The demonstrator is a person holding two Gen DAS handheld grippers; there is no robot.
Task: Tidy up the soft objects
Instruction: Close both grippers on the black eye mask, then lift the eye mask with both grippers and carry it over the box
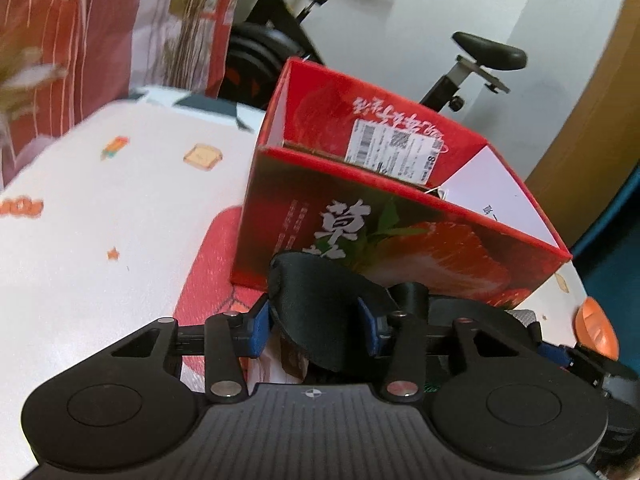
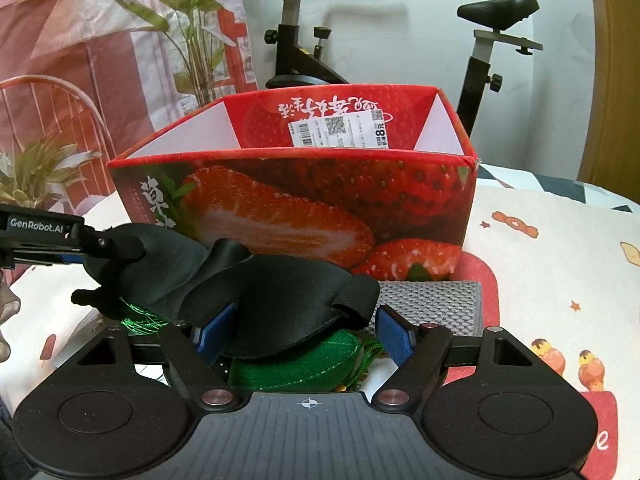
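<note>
A black soft eye mask (image 2: 280, 300) lies in front of an open red strawberry box (image 2: 320, 200). My left gripper (image 1: 316, 320) is shut on one end of the mask (image 1: 320, 312); it shows at the left of the right wrist view (image 2: 80, 252). My right gripper (image 2: 304, 328) is open, its blue pads (image 2: 394, 334) on either side of the mask's other end. A green soft pouch (image 2: 296, 364) with green cord lies under the mask. A grey knitted cloth (image 2: 432, 304) lies against the box front.
The box (image 1: 400, 240) stands on a white printed tablecloth (image 1: 100, 220) with a red patch. An exercise bike (image 2: 304, 60) stands behind the table. A curtain and plants are at the left. An orange object (image 1: 596, 332) sits at the right table edge.
</note>
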